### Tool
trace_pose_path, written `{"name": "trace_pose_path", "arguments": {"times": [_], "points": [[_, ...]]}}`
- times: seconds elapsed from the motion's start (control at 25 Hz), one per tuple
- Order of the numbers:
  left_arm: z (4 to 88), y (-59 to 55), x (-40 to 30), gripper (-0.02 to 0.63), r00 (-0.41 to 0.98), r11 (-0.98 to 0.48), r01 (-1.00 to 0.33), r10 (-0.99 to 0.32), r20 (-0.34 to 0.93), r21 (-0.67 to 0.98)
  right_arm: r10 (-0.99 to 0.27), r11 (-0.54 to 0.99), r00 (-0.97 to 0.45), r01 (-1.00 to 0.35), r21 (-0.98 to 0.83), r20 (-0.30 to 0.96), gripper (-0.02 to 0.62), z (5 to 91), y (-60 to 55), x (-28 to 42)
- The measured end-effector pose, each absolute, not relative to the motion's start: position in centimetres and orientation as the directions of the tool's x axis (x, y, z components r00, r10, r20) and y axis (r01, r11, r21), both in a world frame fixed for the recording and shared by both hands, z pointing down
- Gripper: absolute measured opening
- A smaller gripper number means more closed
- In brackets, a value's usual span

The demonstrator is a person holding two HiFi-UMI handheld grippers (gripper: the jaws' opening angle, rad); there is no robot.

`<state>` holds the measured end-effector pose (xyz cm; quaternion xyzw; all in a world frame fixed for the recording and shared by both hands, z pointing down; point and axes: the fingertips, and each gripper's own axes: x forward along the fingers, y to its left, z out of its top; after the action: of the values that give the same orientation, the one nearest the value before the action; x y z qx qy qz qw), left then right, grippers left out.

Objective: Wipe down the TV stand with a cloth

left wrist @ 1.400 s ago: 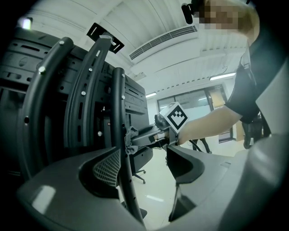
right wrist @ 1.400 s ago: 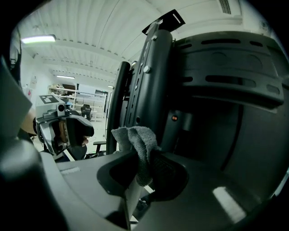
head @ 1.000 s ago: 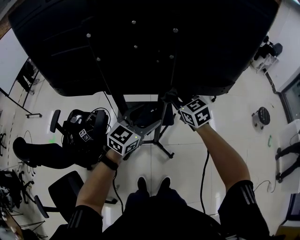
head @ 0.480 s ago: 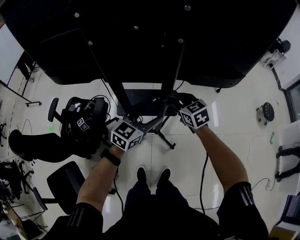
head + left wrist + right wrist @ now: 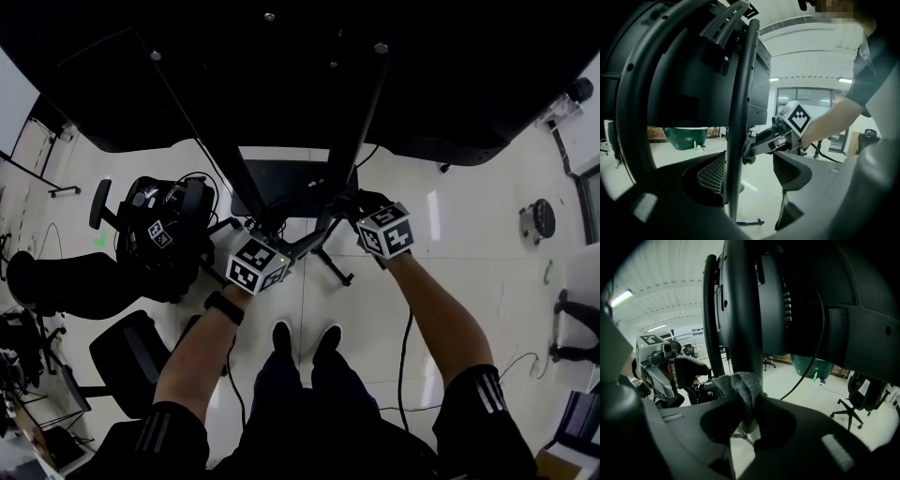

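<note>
The black TV [image 5: 281, 66] hangs on a black stand with two slanted poles [image 5: 361, 122] over a base shelf [image 5: 281, 187]. My right gripper [image 5: 345, 202] is shut on a grey cloth [image 5: 740, 385] and presses it against a stand pole [image 5: 745, 310]. In the right gripper view the cloth bulges up between the jaws of that gripper [image 5: 747, 416]. My left gripper [image 5: 274, 249] is open, and a thin pole [image 5: 740, 117] runs between its jaws [image 5: 750, 171]. In the left gripper view the cloth [image 5: 746, 154] touches that pole, with the right gripper [image 5: 768, 140] behind it.
An office chair loaded with gear [image 5: 159, 234] stands at the left, and a second chair [image 5: 127, 356] is nearer. A seated person's legs [image 5: 56, 286] show at far left. A cable [image 5: 405, 347] hangs from the right arm. A green bin [image 5: 811, 365] and another chair [image 5: 858, 404] stand beyond.
The stand has shifted up in the head view, so both grippers now sit lower against it. The left gripper moved slightly right and up. The right stays shut on the cloth.
</note>
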<state>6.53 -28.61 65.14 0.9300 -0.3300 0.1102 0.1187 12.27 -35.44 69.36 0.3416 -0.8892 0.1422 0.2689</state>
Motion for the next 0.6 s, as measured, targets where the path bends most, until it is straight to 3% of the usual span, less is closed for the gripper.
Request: {"name": "trace_pose_path", "arguments": {"times": [0.6], "points": [[76.9, -29.3, 6.5, 0.344, 0.751, -0.732, -0.642, -0.543, 0.376, 0.227, -0.474, 0.681, -0.568, -0.721, -0.129, 0.673, 0.071, 82.8, -34.8, 12.1]]}}
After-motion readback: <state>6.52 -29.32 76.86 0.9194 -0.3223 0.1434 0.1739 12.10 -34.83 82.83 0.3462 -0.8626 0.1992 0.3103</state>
